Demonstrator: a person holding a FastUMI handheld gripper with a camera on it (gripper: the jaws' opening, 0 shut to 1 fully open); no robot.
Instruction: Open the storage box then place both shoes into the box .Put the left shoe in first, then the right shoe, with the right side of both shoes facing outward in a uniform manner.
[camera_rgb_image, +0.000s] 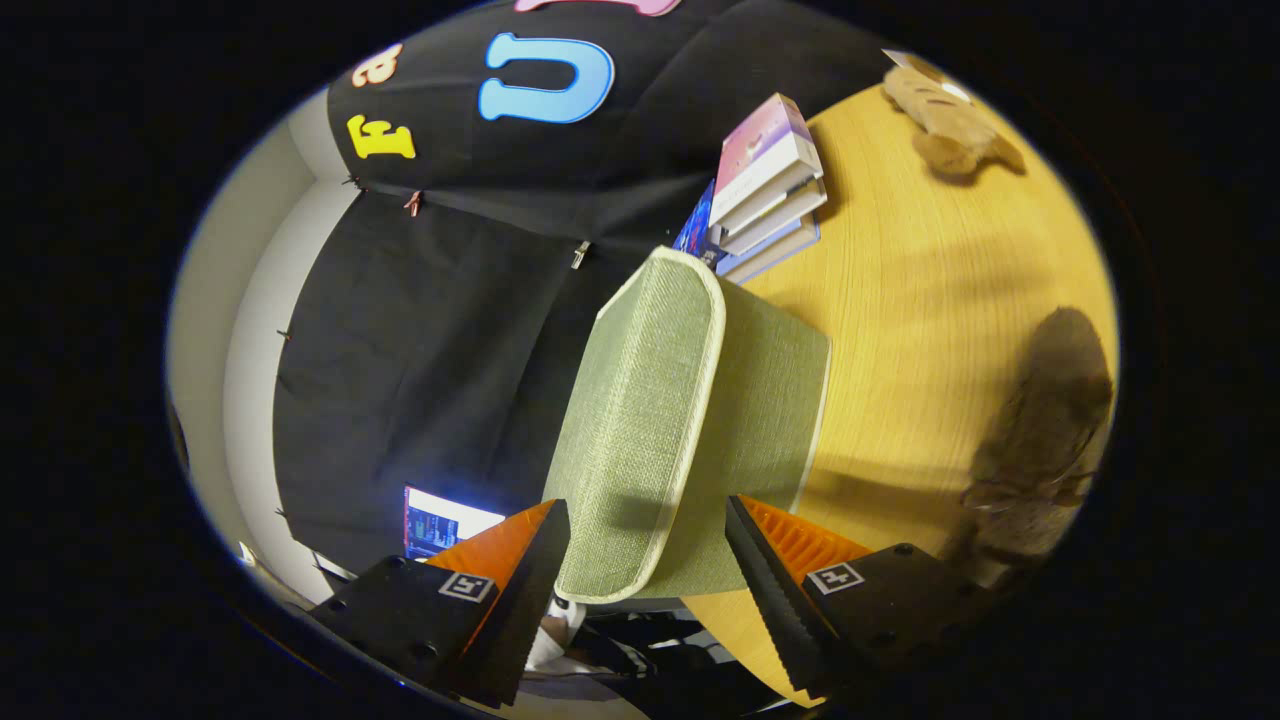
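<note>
Gripper view | hand-held gripper (648, 560) wide, straddling storage box (690, 420) lid edge, w/ gaps both sides

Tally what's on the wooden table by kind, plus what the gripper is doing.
Green fabric storage box, lid closed: 1
Shoes: 2, one beyond the right finger, one at the far end of the table
Stack of books behind the box: 1
Total: 4
Gripper: open, fingers either side of the box's near corner, not pressing on it.
</note>
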